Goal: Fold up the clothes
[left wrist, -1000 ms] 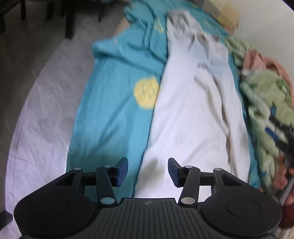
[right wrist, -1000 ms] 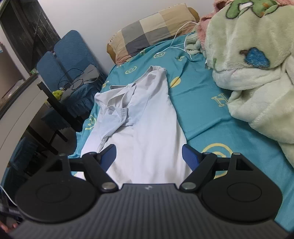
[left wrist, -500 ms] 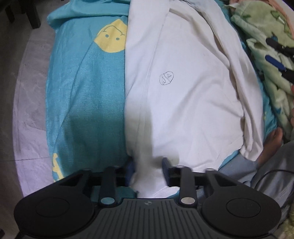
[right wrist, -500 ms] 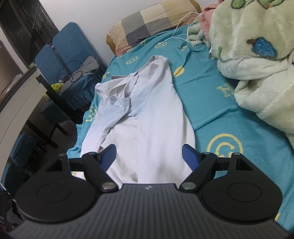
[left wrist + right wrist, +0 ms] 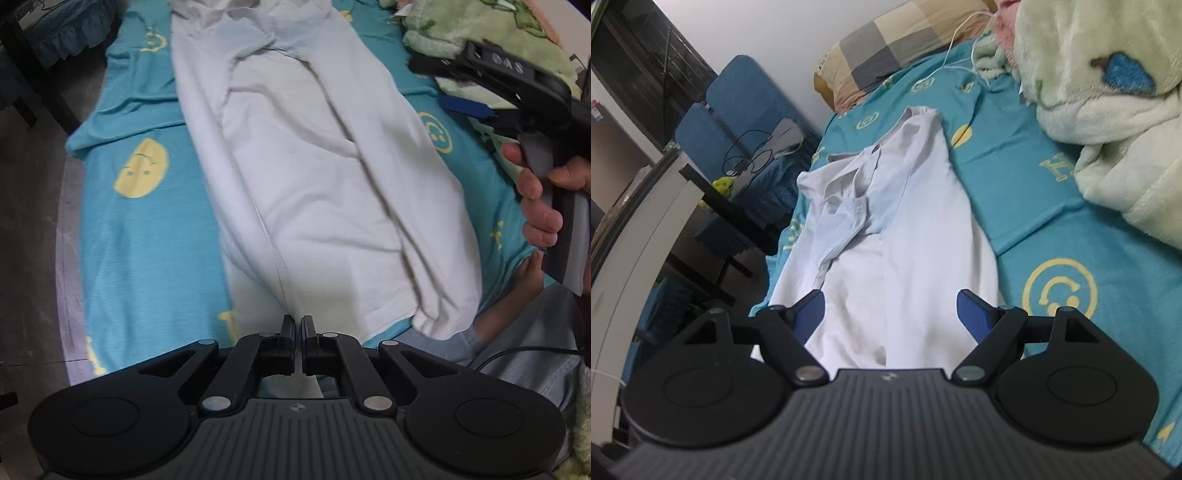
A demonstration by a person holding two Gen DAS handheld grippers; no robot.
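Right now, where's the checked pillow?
In the right wrist view the checked pillow lies at the head of the bed against the white wall, beyond the white shirt, with the blue chair to its left.

A teal bedsheet (image 5: 1052,221) carries a white shirt (image 5: 916,236), blanket (image 5: 1108,92) and pillow (image 5: 897,48).

The right gripper (image 5: 491,70), seen from the left wrist, carries raised characters on its black body that read roughly "04S", though the first is unclear. The teal bedsheet (image 5: 1052,206) is printed with yellow marks: a letter "H" near the blanket (image 5: 1108,92), ring-shaped logos that cannot be read as words, and smiley faces. A small round emblem sits on each gripper's ribbed base, too small to read. The white shirt (image 5: 905,221) shows no legible print.
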